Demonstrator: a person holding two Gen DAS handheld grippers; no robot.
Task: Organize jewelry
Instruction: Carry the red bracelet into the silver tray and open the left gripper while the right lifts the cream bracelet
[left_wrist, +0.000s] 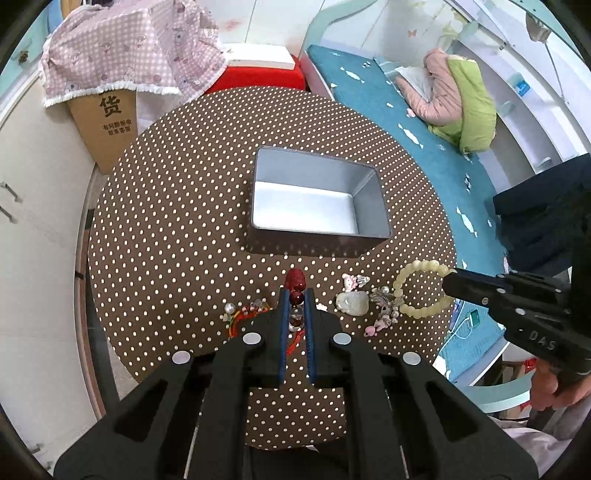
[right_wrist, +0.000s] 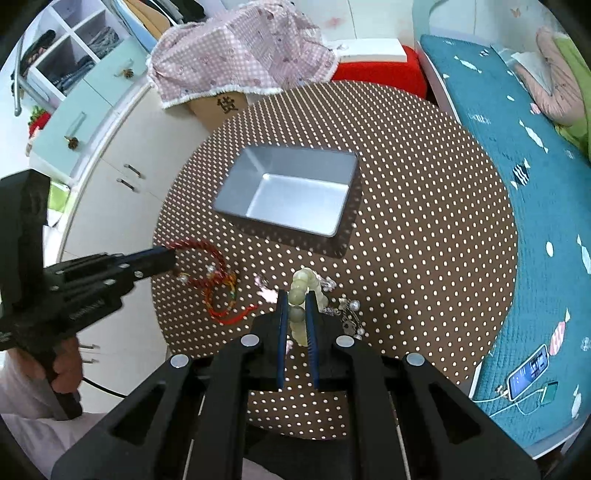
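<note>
An empty silver tin box (left_wrist: 314, 201) (right_wrist: 291, 194) stands in the middle of the round polka-dot table (left_wrist: 177, 206). My left gripper (left_wrist: 296, 297) is shut on a dark red bead bracelet (left_wrist: 295, 284); it also shows in the right wrist view (right_wrist: 201, 254), lifted by the left gripper (right_wrist: 171, 258). My right gripper (right_wrist: 297, 299) is shut on a pale green bead bracelet (right_wrist: 304, 286), which also shows in the left wrist view (left_wrist: 421, 288) with the right gripper (left_wrist: 448, 284) at its edge.
Loose jewelry lies at the table's near edge: a red cord bracelet (right_wrist: 221, 299), a white jade pendant (left_wrist: 352, 303), pink charms (left_wrist: 354, 280) and a pearl piece (left_wrist: 386, 302). A bed (right_wrist: 517, 166) is right, a cardboard box (left_wrist: 107, 122) and cabinet left.
</note>
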